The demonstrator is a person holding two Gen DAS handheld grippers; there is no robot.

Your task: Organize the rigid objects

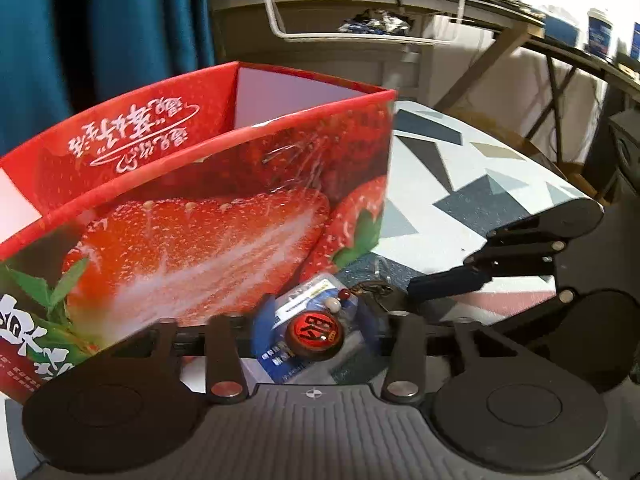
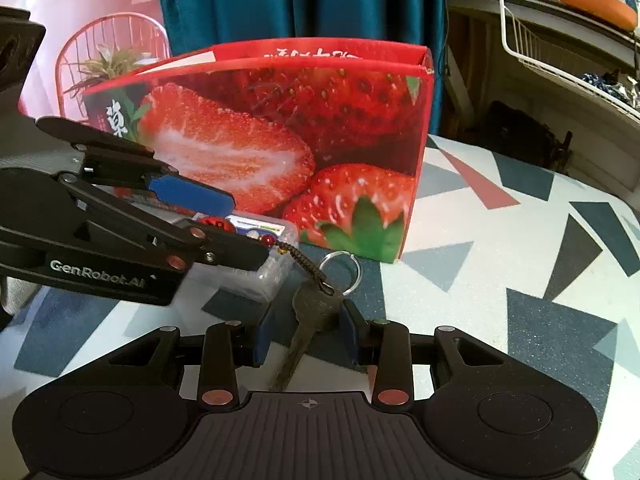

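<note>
A red strawberry-print box [image 1: 200, 232] [image 2: 280, 128] stands open-topped on the patterned table. In front of it lies a clear plastic case [image 1: 298, 306] [image 2: 276, 276] with a blue card inside. A round red charm [image 1: 316, 334] [image 2: 216, 222] with beads rests on the case. My left gripper [image 1: 316, 320] [image 2: 250, 228] is shut on the case, one blue pad against each side. A dark cord runs from the charm to a metal key [image 2: 316, 308] and its ring [image 2: 340, 272]. The key lies flat between the spread fingers of my right gripper [image 2: 308, 336], which is open with both pads clear of it.
The tablecloth [image 2: 520, 240] has grey, dark and pink triangles and ends at a rounded edge on the right. Behind are a teal curtain [image 2: 300, 0], a white wire rack [image 1: 360, 36] [image 2: 560, 64] under a shelf, and a pink wire basket with a plant [image 2: 112, 60].
</note>
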